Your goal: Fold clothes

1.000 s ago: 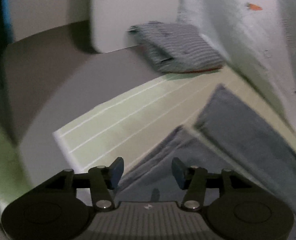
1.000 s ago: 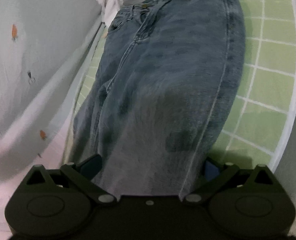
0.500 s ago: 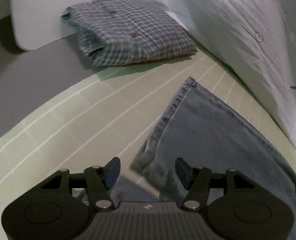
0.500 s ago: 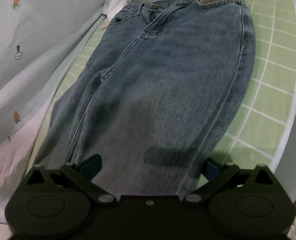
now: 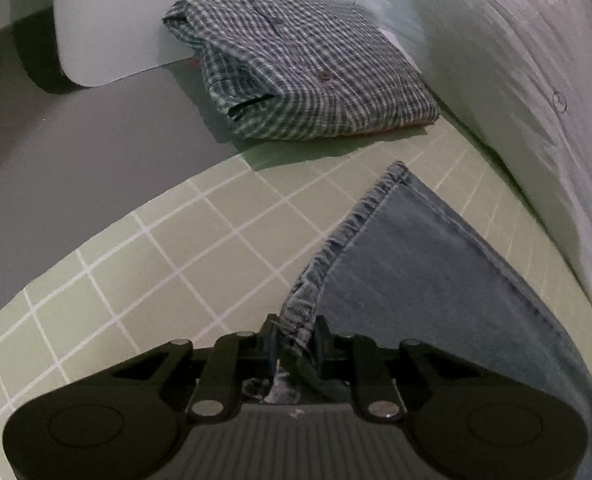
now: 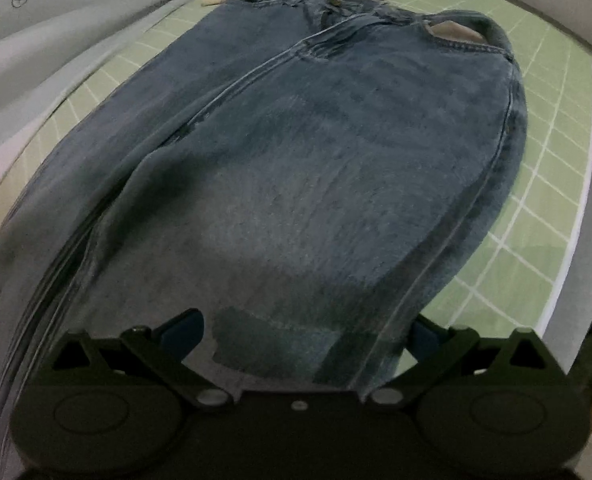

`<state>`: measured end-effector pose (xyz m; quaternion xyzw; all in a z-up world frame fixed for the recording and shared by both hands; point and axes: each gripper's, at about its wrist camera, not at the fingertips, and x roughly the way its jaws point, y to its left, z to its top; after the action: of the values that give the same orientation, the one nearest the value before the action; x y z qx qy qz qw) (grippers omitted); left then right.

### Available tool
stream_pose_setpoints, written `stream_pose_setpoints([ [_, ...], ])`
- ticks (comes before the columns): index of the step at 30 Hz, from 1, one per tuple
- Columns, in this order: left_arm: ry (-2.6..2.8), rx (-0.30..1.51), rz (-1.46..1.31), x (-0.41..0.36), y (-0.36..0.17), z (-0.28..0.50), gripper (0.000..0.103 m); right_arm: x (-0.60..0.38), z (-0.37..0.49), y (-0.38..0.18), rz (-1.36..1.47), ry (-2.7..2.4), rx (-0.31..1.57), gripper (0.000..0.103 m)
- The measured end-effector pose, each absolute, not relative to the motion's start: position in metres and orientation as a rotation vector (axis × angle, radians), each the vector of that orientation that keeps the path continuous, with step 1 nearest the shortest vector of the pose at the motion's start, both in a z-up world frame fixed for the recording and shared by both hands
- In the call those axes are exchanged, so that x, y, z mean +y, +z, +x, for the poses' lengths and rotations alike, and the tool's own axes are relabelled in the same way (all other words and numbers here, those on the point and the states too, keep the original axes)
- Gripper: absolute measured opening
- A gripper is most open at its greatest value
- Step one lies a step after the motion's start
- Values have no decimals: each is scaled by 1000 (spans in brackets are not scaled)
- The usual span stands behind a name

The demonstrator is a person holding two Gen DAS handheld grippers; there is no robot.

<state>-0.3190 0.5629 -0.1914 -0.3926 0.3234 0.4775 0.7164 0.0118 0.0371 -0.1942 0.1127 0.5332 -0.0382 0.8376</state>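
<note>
pinching the jeans point(image 5: 435, 264) hem — left claw point(image 5: 294, 334); right claw point(image 6: 305, 330) spread wide over denim.

Green gridded mat point(image 5: 200, 248) on grey surface point(image 5: 76, 152), dim light.

Your left gripper point(image 5: 295, 338) is matte black plastic: two round housings with faint circular recesses flank a ribbed, grey-black centre plate bearing a small pale mark. Angular linkage arms pivot on silver screw heads. Your right gripper point(image 6: 307, 330) has the same build, with a smooth centre, triangular cut-outs in the outer arms, and blue fingertip pads point(image 6: 184, 326).
</note>
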Motion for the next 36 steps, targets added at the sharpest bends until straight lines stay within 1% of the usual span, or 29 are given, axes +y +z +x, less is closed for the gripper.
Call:
stream_pose_setpoints([
  [1,1058,723,-853,561,-189,-317,21,37,12,-195,242,-87,1127,103],
  [2,1059,731,-835,559,-186,-315,25,36,12,-195,243,-89,1127,103],
  [4,1058,713,-815,552,-177,-314,26,35,11,-194,245,-87,1125,103],
  [6,1047,691,-795,544,-167,-316,35,31,8,-194,266,-74,1115,103],
  [8,1038,672,-775,534,-156,-319,50,22,4,-193,325,-57,1090,103],
  [9,1036,662,-768,529,-150,-321,53,16,2,-192,358,-47,1077,103],
  [11,1017,640,-767,515,-141,-326,66,5,-1,-192,421,-22,1054,103],
  [12,1003,632,-772,507,-137,-329,68,-1,-2,-192,450,-6,1044,103],
  [14,978,622,-781,489,-132,-333,77,-14,-1,-194,534,33,1030,103],
  [17,957,629,-792,455,-128,-335,85,-36,2,-198,669,92,1010,103],
  [22,947,661,-852,390,-132,-333,86,-85,21,-215,962,171,1007,103],
  [24,931,659,-902,366,-134,-332,86,-103,35,-221,1040,178,1015,103],
  [33,861,686,-1071,259,-155,-310,86,-197,100,-235,1175,156,998,103],
  [36,864,696,-1120,227,-164,-304,86,-218,120,-236,1175,181,1012,103],
])
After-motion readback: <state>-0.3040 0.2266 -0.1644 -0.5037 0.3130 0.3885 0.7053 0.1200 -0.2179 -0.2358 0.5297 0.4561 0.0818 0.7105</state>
